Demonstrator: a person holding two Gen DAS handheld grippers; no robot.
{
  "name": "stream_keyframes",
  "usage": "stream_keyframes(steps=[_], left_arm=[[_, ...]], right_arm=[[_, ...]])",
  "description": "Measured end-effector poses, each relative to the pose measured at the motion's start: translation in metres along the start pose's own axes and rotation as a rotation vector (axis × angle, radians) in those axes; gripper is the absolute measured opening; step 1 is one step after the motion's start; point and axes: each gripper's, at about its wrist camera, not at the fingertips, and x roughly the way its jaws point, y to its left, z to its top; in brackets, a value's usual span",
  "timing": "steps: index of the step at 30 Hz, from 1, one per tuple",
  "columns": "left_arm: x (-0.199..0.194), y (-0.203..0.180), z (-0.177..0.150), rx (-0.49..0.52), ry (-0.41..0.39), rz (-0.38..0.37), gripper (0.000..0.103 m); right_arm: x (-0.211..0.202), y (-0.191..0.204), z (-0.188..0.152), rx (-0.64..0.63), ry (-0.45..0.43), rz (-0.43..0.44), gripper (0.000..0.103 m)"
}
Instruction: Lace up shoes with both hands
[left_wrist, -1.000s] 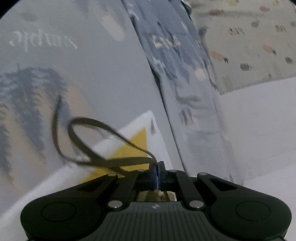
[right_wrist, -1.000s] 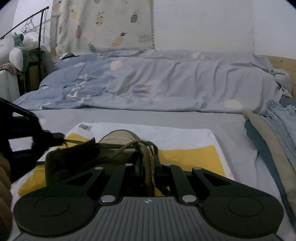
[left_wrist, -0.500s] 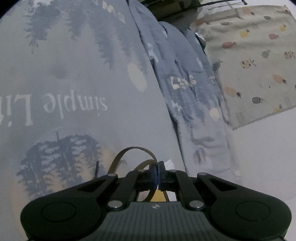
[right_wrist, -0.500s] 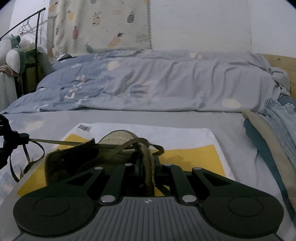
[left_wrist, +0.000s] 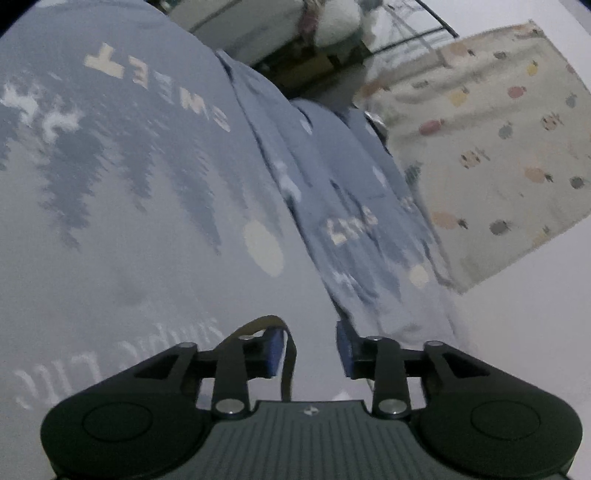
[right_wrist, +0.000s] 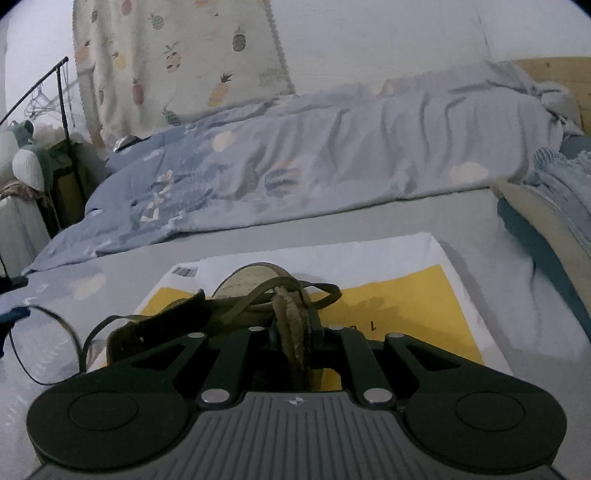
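The olive-brown suede shoe (right_wrist: 162, 328) sits at the near left corner of the yellow-and-white plastic mailer (right_wrist: 402, 302) on the bed. The right gripper (right_wrist: 295, 332) is clamped on its frayed tongue. The left gripper (left_wrist: 310, 349) has just been opening (the flat olive lace (left_wrist: 286, 354) hangs slack between its pads, unpinched). I would regrip near the tip before threading. The eyelets are hidden.

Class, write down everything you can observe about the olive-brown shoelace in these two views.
The flat olive-brown shoelace, a thin woven-looking strip, threads over the dark olive shoe on the yellow and white bag, near where the shut right tongs grip the shoe. It trails left into a slack loop over the grey bedsheet. In the left view, a bend of it hangs unclamped beside one blue pad of the left tongs, whose jaws have just opened.
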Motion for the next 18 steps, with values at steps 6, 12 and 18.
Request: stream_keyframes(steps=[6, 12, 18], left_arm=[[0.004, -0.007, -0.006, 0.031, 0.074, -0.05, 0.034], [0.011, -0.03, -0.03, 0.145, 0.211, -0.163, 0.048], [0.012, -0.053, -0.055, 0.287, 0.308, -0.276, 0.049]], right_arm=[[-0.014, -0.003, 0.006, -0.032, -0.031, 0.055, 0.013], [-0.06, -0.025, 0.028, -0.012, -0.282, 0.14, 0.035], [-0.073, -0.076, 0.045, 0.068, -0.307, 0.178, 0.04]])
